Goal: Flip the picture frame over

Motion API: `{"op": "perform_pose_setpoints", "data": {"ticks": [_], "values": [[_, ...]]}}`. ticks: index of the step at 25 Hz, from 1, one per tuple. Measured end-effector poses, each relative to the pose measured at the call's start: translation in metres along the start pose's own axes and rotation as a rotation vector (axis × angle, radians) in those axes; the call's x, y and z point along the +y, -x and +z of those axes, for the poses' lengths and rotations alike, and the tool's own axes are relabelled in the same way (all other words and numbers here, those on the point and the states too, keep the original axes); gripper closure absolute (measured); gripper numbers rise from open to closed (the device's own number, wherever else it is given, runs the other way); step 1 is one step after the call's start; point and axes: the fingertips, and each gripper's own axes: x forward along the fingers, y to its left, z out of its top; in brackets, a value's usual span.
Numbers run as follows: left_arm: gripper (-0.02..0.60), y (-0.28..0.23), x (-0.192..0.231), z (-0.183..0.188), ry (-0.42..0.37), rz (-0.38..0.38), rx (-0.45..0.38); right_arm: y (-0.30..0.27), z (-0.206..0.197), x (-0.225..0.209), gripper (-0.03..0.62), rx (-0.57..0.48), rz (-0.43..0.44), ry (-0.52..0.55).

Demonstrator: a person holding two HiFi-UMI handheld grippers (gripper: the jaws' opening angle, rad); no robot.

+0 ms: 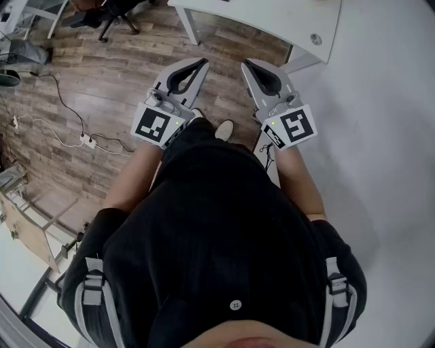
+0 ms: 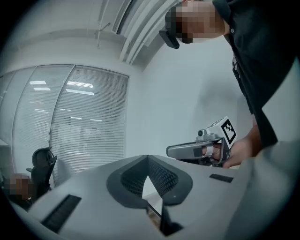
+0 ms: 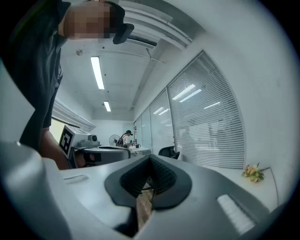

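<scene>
Left tool (image 1: pixel 202 64), right tool (image 1: pixel 247 66): both shut, empty, level, side by side before torso (image 1: pixel 224 224), over floor (image 1: pixel 102 88). White bench (image 1: pixel 272 20) ahead. Frame: in no view; bearing, long axis, nearer hand not determinable.

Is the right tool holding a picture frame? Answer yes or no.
No, the right tool has its jaws shut together with nothing between them.

Wood-plank floor (image 1: pixel 102 81) with a white power strip (image 1: pixel 87 141), trailing cables (image 1: pixel 60 97) and a chair base (image 1: pixel 112 24)
</scene>
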Motion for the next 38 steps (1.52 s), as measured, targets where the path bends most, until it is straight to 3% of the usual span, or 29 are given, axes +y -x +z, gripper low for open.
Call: {"op": "perform_pose_setpoints", "data": {"ticks": [13, 23, 27, 30, 35, 38], "values": [[0.577, 0.004, 0.0, -0.005, -0.011, 0.02, 0.016, 0.002, -0.007, 0.0, 0.583, 0.006, -0.002, -0.038], [0.577, 0.014, 0.002, 0.004, -0.058, 0.05, 0.032, 0.001, 0.0, 0.009, 0.583, -0.006, 0.021, -0.003], [0.577, 0.013, -0.003, 0.01, -0.033, 0.035, 0.005, 0.0, 0.001, 0.013, 0.582, 0.011, 0.016, 0.022], [0.577, 0.011, -0.005, 0.009, -0.032, 0.028, 0.008, 0.0, 0.002, 0.012, 0.484, 0.023, 0.007, 0.01], [0.577, 0.006, -0.003, 0.012, -0.053, 0.018, 0.01, 0.0, 0.005, 0.003, 0.42, 0.02, -0.019, -0.008], [0.577, 0.003, -0.002, 0.014, -0.053, 0.024, 0.008, 0.0, 0.011, -0.004, 0.317, -0.005, -0.044, -0.01]]}}
